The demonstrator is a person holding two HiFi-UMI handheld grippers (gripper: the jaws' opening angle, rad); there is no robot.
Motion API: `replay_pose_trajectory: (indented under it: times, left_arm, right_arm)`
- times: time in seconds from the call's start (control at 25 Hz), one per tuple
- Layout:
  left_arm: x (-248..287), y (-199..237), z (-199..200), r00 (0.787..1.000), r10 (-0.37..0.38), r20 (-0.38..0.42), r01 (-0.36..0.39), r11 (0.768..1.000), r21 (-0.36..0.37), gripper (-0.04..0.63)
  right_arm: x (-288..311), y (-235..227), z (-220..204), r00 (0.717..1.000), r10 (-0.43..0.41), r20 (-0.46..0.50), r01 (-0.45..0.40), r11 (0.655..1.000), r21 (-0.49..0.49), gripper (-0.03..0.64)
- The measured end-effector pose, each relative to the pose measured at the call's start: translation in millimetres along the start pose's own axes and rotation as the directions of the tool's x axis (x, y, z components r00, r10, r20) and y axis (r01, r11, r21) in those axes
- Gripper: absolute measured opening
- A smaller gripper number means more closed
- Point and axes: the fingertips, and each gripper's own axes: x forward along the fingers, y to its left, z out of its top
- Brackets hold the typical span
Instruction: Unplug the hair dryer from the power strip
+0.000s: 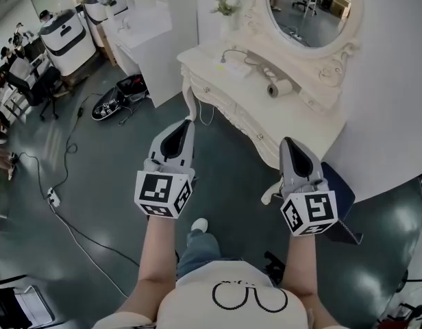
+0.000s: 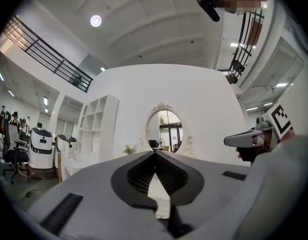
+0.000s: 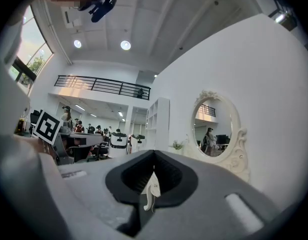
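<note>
Two shut, empty claws, left claw [image 1: 186,123] and right claw [image 1: 288,144], face one dressing table [image 1: 197,64].

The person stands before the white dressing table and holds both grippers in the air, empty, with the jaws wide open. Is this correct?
Not quite: the jaws are not wide open. The left gripper and the right gripper each have their jaws closed together, as the left and right gripper views show. The rest holds: both are empty, in the air before the white dressing table.
</note>
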Motion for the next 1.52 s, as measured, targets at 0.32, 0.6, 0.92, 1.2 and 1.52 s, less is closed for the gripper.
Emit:
replay_pose_trajectory:
  times: [0.32,0.6,0.92,1.2,1.52]
  left_arm:
    - [72,96,-17,0.994,-0.103,-0.048,0.103,0.995,0.0,0.0]
    - [121,139,-25,0.976,-0.217,-0.018,0.216,0.974,-0.064,0.0]
    - [165,175,-55,0.963,-0.266,-0.043,0.259,0.959,-0.113,0.051]
    - [240,218,-92,0.952,-0.284,-0.113,0.274,0.957,-0.094,0.172]
    - [374,262,-123,0.912,-0.36,-0.196,0.354,0.933,-0.064,0.172]
  right_arm:
    - [123,24,-8,0.999,-0.043,-0.01,0.043,0.999,0.031,0.0]
    - [188,38,-20,0.997,-0.074,-0.033,0.075,0.997,0.033,0.0]
    - [256,25,-37,0.997,-0.062,-0.047,0.065,0.995,0.074,0.0]
    - [358,-4,-67,0.998,-0.027,-0.061,0.034,0.992,0.122,0.0]
    - [481,-50,-103,0.991,-0.007,-0.133,0.025,0.991,0.134,0.051]
